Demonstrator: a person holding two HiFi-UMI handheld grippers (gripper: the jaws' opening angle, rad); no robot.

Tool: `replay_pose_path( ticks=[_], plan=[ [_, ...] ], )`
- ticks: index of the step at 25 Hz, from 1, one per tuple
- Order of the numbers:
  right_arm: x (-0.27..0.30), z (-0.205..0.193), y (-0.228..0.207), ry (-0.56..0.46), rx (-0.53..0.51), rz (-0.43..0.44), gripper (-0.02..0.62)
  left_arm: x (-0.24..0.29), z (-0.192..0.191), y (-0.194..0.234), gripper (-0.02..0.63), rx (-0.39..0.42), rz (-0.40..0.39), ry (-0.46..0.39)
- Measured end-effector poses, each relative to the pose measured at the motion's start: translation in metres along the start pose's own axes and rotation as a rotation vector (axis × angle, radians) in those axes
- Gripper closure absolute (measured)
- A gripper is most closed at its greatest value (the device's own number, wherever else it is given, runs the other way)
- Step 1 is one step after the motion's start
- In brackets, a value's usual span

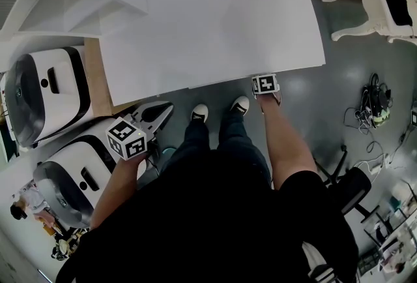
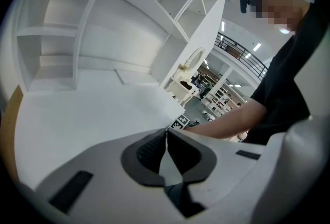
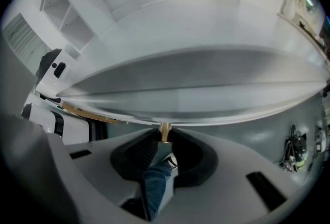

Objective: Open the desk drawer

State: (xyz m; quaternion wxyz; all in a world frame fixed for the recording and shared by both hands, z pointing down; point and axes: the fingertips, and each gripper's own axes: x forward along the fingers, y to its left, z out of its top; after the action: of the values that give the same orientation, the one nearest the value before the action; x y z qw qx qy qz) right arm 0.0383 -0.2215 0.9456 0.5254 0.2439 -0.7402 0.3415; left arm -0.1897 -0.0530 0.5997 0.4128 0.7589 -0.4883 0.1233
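Because the right gripper (image 3: 164,136) pinches the small brass knob (image 3: 165,128) with only the ends of its jaws, and seems to come at it steeply from above, the likeliest trouble is a slip. A pull out of line with the drawer's travel could, I judge, drag the jaws off the knob. That would leave the drawer (image 3: 196,100) as it looks now: shut, flush under the edge of the desk (image 1: 215,34). A second risk is the person's shoes (image 1: 200,111), which stand close to the desk front. A drawer drawn straight out may run into the person unless they step back. The left gripper (image 2: 166,134), jaws together on nothing, hangs well apart to the left and steadies nothing.

Only the right gripper view shows the knob and the drawer front. In the head view both are hidden beneath the desk top, and just that gripper's marker cube (image 1: 265,84) shows at the edge. The head view alone shows where the shoes stand against the desk. The left gripper view adds the bare top and, farther off, the shelves (image 2: 46,47).
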Motion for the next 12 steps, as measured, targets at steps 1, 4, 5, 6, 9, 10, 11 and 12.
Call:
replay_pose_path(
  ticks=[1, 4, 5, 6, 9, 10, 11, 12],
  plan=[
    [0.0, -0.001, 0.0, 0.0, 0.006, 0.001, 0.511, 0.0, -0.001, 0.0, 0.589, 0.001, -0.002, 0.003],
    [-0.002, -0.008, 0.001, 0.008, 0.011, 0.001, 0.511, 0.0, -0.001, 0.0, 0.589, 0.009, -0.01, 0.008],
    [-0.002, -0.011, 0.002, 0.011, 0.01, 0.001, 0.511, 0.001, -0.001, 0.001, 0.589, 0.012, -0.013, 0.008],
    [-0.002, -0.014, 0.003, 0.012, 0.009, 0.001, 0.511, 0.001, -0.001, 0.001, 0.589, 0.016, -0.017, 0.009],
    [-0.004, -0.028, 0.004, 0.024, 0.013, -0.002, 0.511, 0.003, 0.0, 0.0, 0.589, 0.027, -0.03, 0.016],
    [-0.005, -0.032, 0.005, 0.027, 0.016, -0.004, 0.511, 0.003, 0.0, 0.0, 0.589, 0.032, -0.035, 0.019],
    [-0.006, -0.037, 0.005, 0.028, 0.017, -0.005, 0.511, 0.004, 0.001, 0.0, 0.589, 0.036, -0.041, 0.022],
    [-0.007, -0.041, 0.006, 0.029, 0.018, -0.007, 0.511, 0.005, 0.001, -0.001, 0.589, 0.041, -0.046, 0.026]
  ],
)
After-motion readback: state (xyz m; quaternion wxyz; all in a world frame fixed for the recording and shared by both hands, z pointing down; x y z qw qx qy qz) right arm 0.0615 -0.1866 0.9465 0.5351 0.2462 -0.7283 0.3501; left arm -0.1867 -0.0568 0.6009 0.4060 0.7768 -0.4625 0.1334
